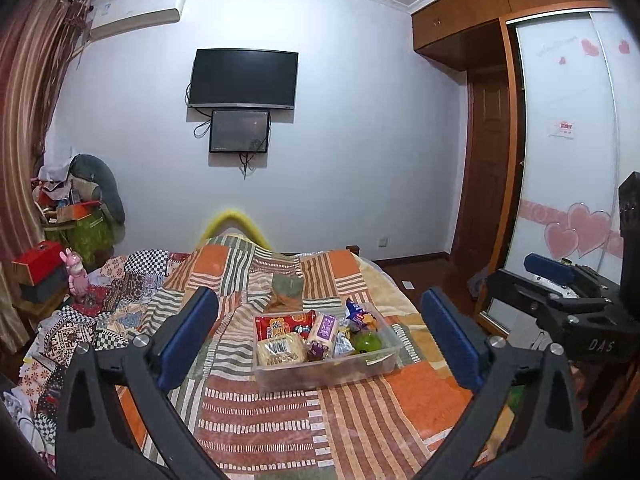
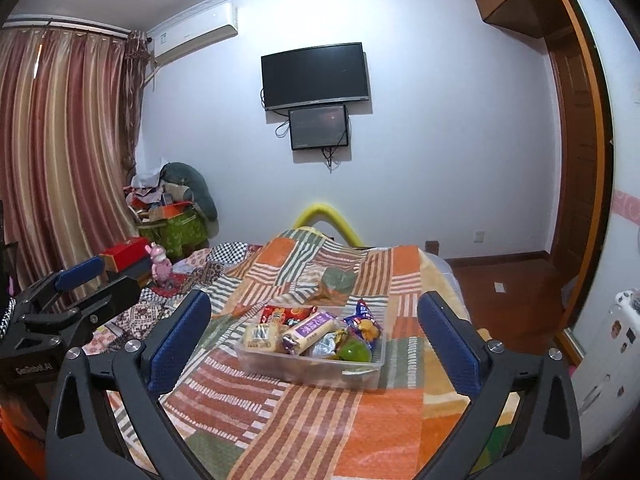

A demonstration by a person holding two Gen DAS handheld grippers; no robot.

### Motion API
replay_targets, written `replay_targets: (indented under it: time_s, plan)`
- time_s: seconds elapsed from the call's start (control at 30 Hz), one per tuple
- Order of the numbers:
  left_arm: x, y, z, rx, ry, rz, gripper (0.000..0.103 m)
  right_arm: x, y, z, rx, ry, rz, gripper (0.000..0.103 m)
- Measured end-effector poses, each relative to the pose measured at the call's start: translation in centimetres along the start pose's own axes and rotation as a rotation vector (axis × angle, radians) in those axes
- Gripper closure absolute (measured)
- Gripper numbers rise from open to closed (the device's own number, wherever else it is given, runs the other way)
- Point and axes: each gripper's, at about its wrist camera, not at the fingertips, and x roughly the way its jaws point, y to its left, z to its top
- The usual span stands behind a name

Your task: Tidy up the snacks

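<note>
The clear plastic tub (image 1: 325,372) sits on the patchwork blanket (image 1: 360,420), at about twelve o'clock from both grippers and well clear of their tips. It is packed with snacks: a red packet (image 1: 285,325) at its ten o'clock corner, a pale yellow pack (image 1: 280,351) in front of that, a white and purple roll (image 1: 324,330) in the middle, a green ball (image 1: 366,341) towards three o'clock (other wrappers too crumpled to tell). The left gripper (image 1: 320,340) stands with jaws wide and nothing between them; the right gripper (image 2: 314,336) likewise.
</note>
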Motion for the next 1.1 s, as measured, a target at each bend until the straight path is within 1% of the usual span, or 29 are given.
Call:
replay_targets:
  time_s: [0.23, 0.57, 1.1]
  plan:
    - [0.5, 0.2, -0.4, -0.01, 0.007, 0.002, 0.0, -0.7, 0.1, -0.5, 0.0, 0.001, -0.008, 0.0]
    - [0.5, 0.2, -0.4, -0.01, 0.008, 0.003, 0.0, -1.1, 0.1, -0.4, -0.001, -0.007, -0.009, 0.0]
    - [0.5, 0.2, -0.5, -0.007, 0.008, -0.016, 0.0, -1.7, 0.0, -0.2, -0.003, -0.021, -0.01, 0.0]
